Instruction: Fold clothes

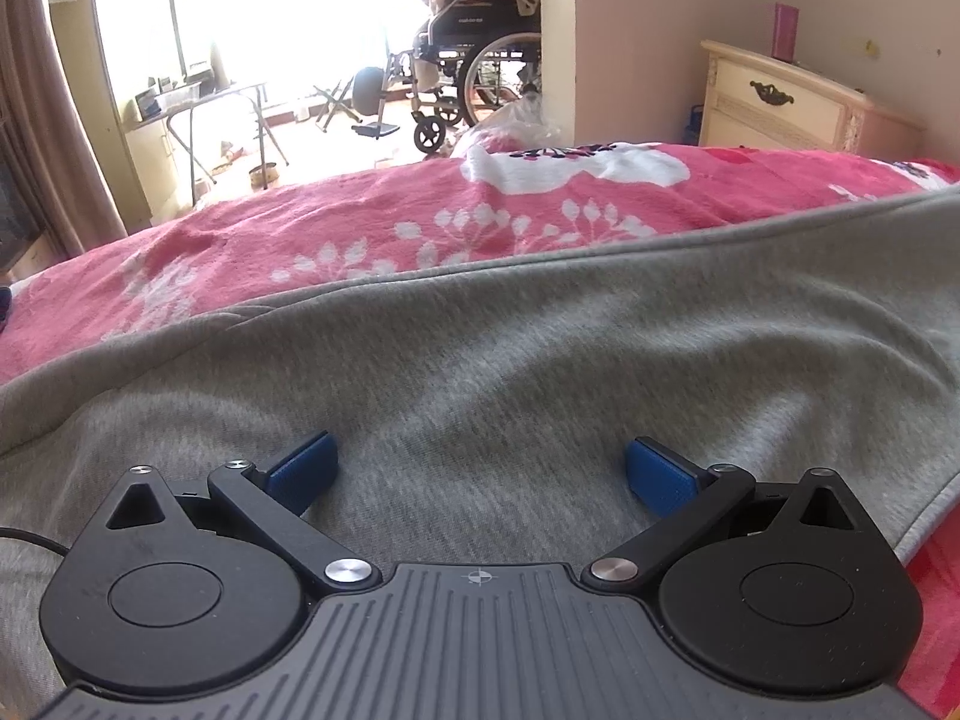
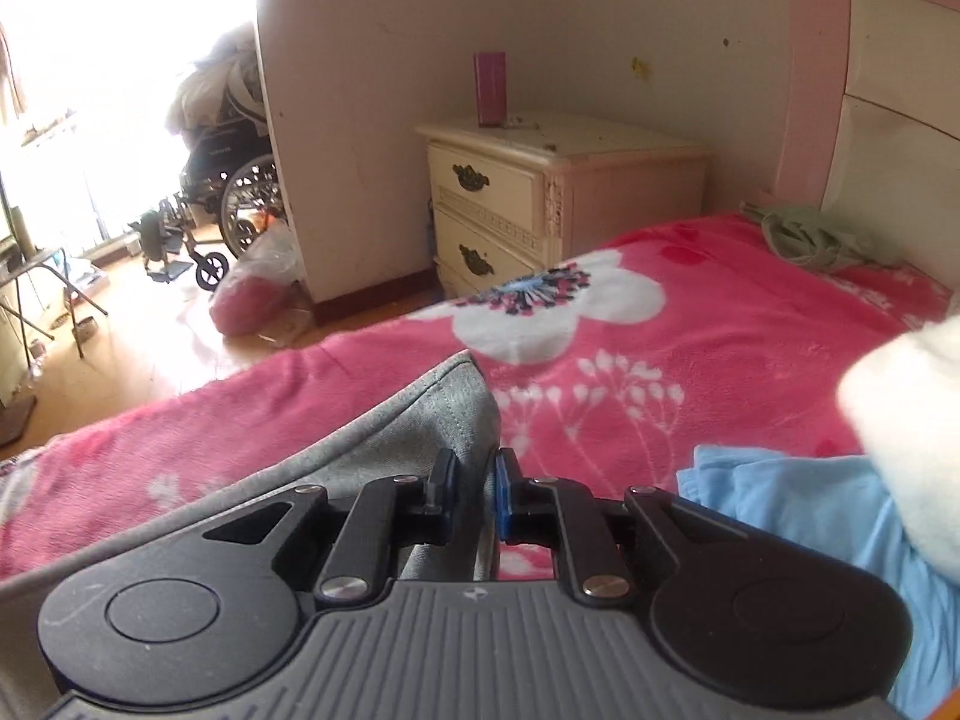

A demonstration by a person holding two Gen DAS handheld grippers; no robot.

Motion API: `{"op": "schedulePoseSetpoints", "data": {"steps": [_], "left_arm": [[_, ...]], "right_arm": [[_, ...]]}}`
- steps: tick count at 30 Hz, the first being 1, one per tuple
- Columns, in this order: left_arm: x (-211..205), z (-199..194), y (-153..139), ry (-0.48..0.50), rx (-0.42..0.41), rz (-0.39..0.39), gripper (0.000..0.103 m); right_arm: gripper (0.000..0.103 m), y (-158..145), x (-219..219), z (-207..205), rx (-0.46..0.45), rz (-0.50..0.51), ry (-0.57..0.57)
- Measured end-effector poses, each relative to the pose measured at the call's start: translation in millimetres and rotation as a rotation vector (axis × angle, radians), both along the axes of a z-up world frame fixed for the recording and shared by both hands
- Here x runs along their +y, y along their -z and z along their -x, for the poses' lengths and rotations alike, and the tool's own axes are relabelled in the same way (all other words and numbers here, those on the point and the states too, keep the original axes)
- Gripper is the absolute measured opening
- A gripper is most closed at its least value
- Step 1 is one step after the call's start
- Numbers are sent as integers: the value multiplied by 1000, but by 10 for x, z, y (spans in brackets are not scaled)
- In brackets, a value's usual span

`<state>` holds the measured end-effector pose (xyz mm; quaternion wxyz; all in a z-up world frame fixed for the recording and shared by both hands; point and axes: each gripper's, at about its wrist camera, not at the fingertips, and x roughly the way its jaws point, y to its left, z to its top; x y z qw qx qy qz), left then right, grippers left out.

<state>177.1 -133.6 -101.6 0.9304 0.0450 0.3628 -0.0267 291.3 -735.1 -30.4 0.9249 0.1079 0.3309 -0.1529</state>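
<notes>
Grey garment (image 1: 540, 348) lay spread across the lower half of the left wrist frame, on the pink floral blanket (image 1: 360, 228). Hemmed edge ran diagonally from lower left up to the right edge. In the right wrist view its corner (image 2: 456, 402) rose to frame centre, a folded point sitting on the blanket.

Right gripper (image 2: 474, 495): jaws narrow, pinched on the grey garment near that corner, fabric running between the blue pads (image 2: 503, 498).

Left gripper (image 1: 480, 474): jaws wide apart, holding nothing, blue pads (image 1: 303, 471) low over or resting on the grey fabric; contact couldn't be told.

Light blue cloth (image 2: 798, 516) lay lower right of the right wrist frame, just beside the right gripper, apart from the grey piece. A blurred white item (image 2: 906, 420) overlapped it at the right edge; couldn't identify.

Cream nightstand (image 2: 540, 198) stood beyond the bed, upper centre, with a magenta box (image 2: 491, 87) upright on top. Wheelchair (image 1: 474, 66) sat in the bright doorway, top centre of the left wrist frame, bedding piled on it. Folding table (image 1: 198, 114) at upper left. Greenish cord or strap bundle (image 2: 804, 237) lay on the blanket by the headboard, upper right.
</notes>
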Motion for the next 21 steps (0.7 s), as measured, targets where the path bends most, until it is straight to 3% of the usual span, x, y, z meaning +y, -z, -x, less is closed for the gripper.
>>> {"op": "schedulePoseSetpoints", "data": {"steps": [1,3,4,10,16,21], "left_arm": [[-8,1,3,-1,-2,-4,103],[-12,0,3,-2,-2,-5,103],[-13,-1,3,-3,-3,-5,103],[-11,-1,10,-2,-7,-3,103],[3,5,16,0,-10,6,103],[12,-4,10,7,-7,9,103]], "right_arm": [[20,43,-19,-19,11,-3,13],[42,128,-58,-57,34,-8,40],[48,170,-78,-76,45,-11,54],[52,21,-264,262,42,-83,38],[52,169,-85,562,361,-125,-177],[57,270,-73,891,360,-209,-102]]}}
